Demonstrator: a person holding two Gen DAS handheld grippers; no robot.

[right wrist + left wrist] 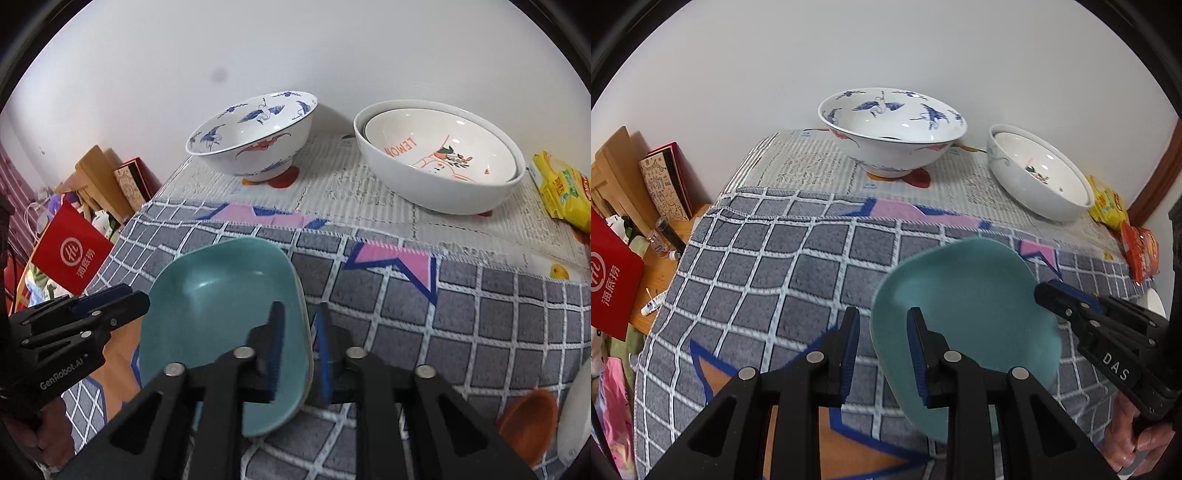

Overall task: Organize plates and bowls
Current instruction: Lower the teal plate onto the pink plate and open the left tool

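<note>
Right claw [299, 347] clamped on the rim of the tilted teal plate [221, 321], raised over the checked cloth [461, 325]; left claw [882, 354] narrowly parted beside it, gripping nothing

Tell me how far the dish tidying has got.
Done: one white bowl already sits nested inside another at the back. In hand: the right gripper has clamped the rim of the teal plate, tilting it up; the left gripper holds nothing. Left: placing that plate, and the blue crane bowl stands alone.
</note>
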